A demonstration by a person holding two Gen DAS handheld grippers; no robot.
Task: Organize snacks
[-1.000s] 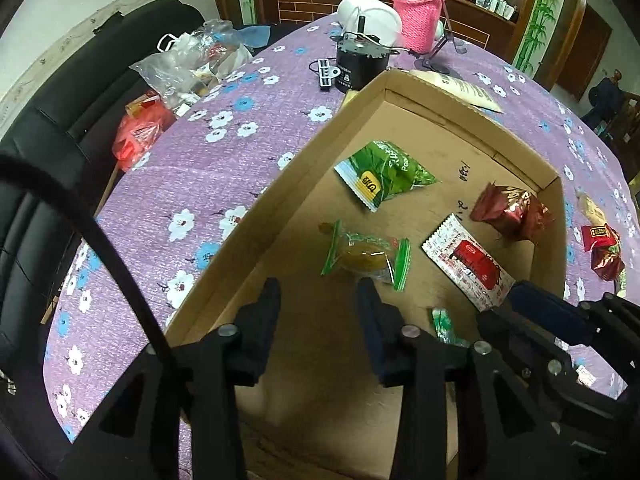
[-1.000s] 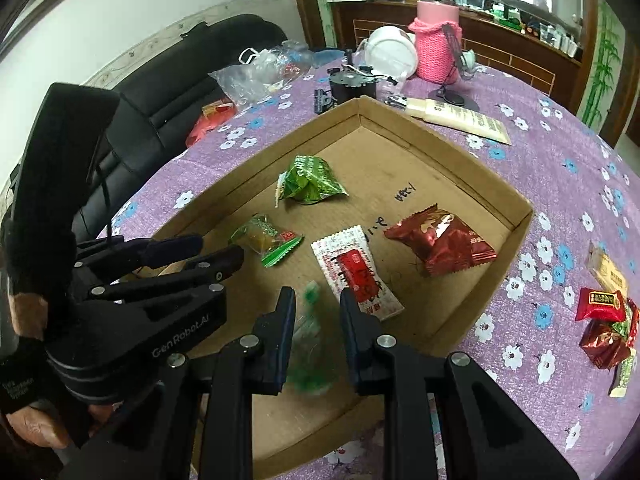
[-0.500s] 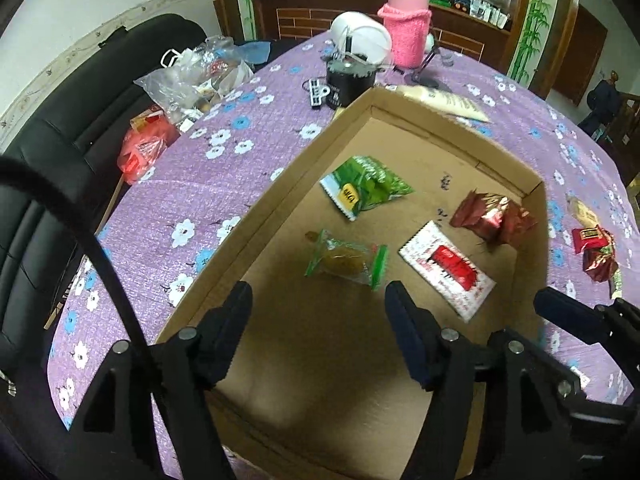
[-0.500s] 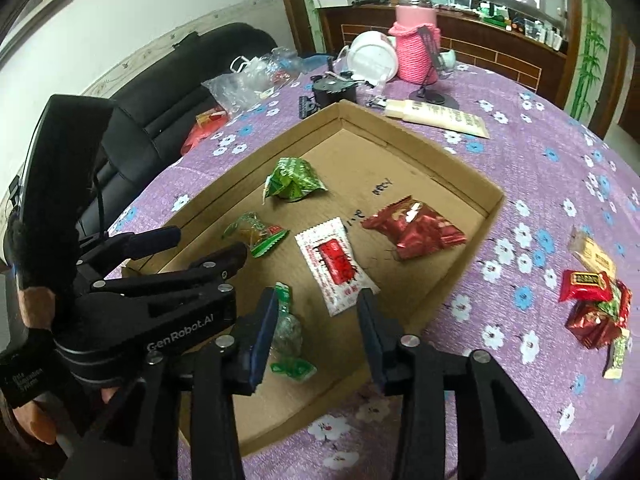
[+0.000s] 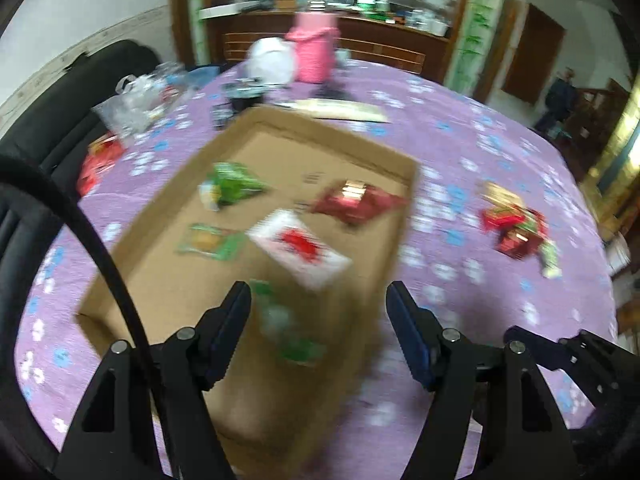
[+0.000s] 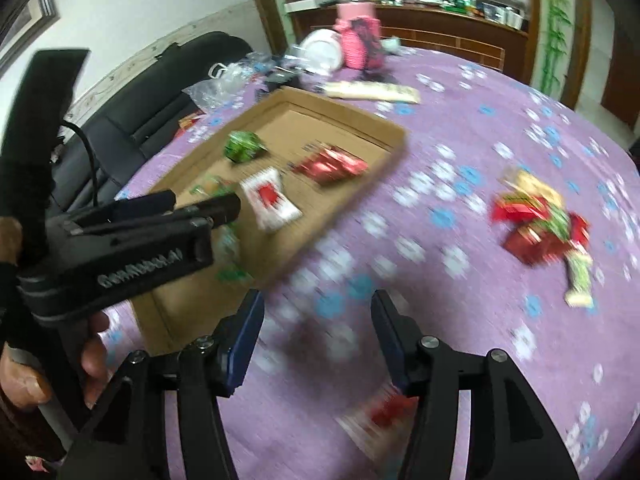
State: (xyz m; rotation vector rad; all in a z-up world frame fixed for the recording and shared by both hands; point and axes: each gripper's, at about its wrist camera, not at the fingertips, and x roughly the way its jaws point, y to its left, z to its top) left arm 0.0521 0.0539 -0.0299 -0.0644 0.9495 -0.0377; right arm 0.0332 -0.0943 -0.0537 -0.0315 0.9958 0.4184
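Snacks are what I'm sorting here, and the cardboard tray (image 5: 132, 248) on the purple flowered worktop (image 5: 460, 152) now carries one more than it did a second ago: the small green candy (image 5: 288, 332) that my right hand-held gripper (image 6: 316, 332) was pinching then lies loose on the cardboard near the tray's near edge. A second ago my left hand-held gripper (image 5: 318, 320) had its jaws fairly close together over the tray; now they stand wide with nothing gripped, the green candy merely showing between them on the tray floor below. Reading the tray from left to right in the left wrist view, I see a green packet (image 5: 230, 186), a green-edged sweet with an orange centre (image 5: 212, 240), a white sachet with a red print (image 5: 304, 248) and a dark red foil packet (image 5: 356, 200), all lying flat and apart from one another. The right hand-held gripper has swung off the tray since then; its jaws are opening and hold nothing, with only bare cloth between them. Further right, well clear of the tray, a small heap of red, yellow and green snacks (image 6: 540, 220) waits on the worktop. I judge that drop finished and the heap to be my next target. Both views are badly motion-blurred, so the labels are unreadable.
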